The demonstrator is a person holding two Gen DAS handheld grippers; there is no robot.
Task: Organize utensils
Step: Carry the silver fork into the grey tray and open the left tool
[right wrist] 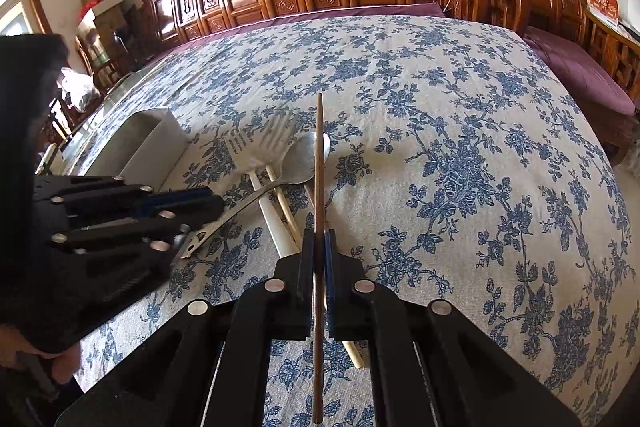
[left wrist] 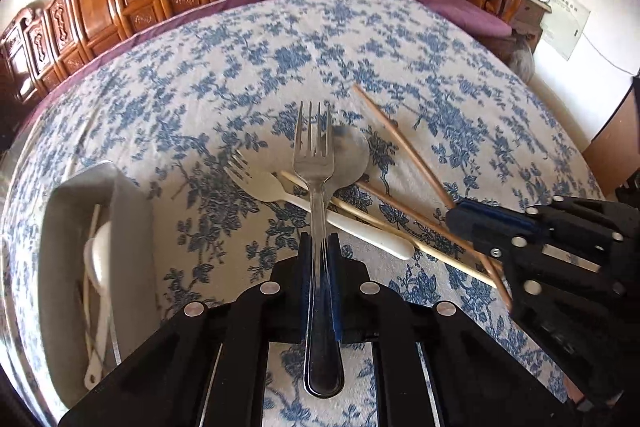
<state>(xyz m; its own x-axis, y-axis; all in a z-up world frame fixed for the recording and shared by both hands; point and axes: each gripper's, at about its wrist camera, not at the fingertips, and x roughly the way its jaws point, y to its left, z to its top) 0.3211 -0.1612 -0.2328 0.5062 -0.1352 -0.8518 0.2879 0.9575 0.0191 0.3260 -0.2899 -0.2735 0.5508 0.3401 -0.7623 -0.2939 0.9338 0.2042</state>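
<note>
Left wrist view shows you the pale rectangular plastic tray (left wrist: 132, 227) at the left of the blue-flowered tablecloth (left wrist: 400, 67); in its open compartment lie a white plastic spoon (left wrist: 98, 259) and some thin pale sticks, hard to make out. Your left gripper (left wrist: 320, 251) has its fingers pinched on the handle of a shiny steel fork (left wrist: 314, 163), tines pointing away and raised above the pile. Under it lie a white plastic fork (left wrist: 280, 195), a steel spoon (left wrist: 352, 155) partly hidden behind the held fork, and a pale wooden chopstick (left wrist: 400, 231).

Right wrist view gives you what the other cannot: your right gripper (right wrist: 319, 247) has its fingers pressed on a dark brown wooden chopstick (right wrist: 319, 163), held edge-on so it reads as a thin line. From the left camera you see that same chopstick slanting up from the right gripper (left wrist: 460, 215), with a second brown chopstick (left wrist: 420, 223) on the cloth beside it. In the right view the tray (right wrist: 152, 143) shows only its outer wall and rim; its contents are hidden, and the left gripper (right wrist: 212, 203) covers its near end.
</note>
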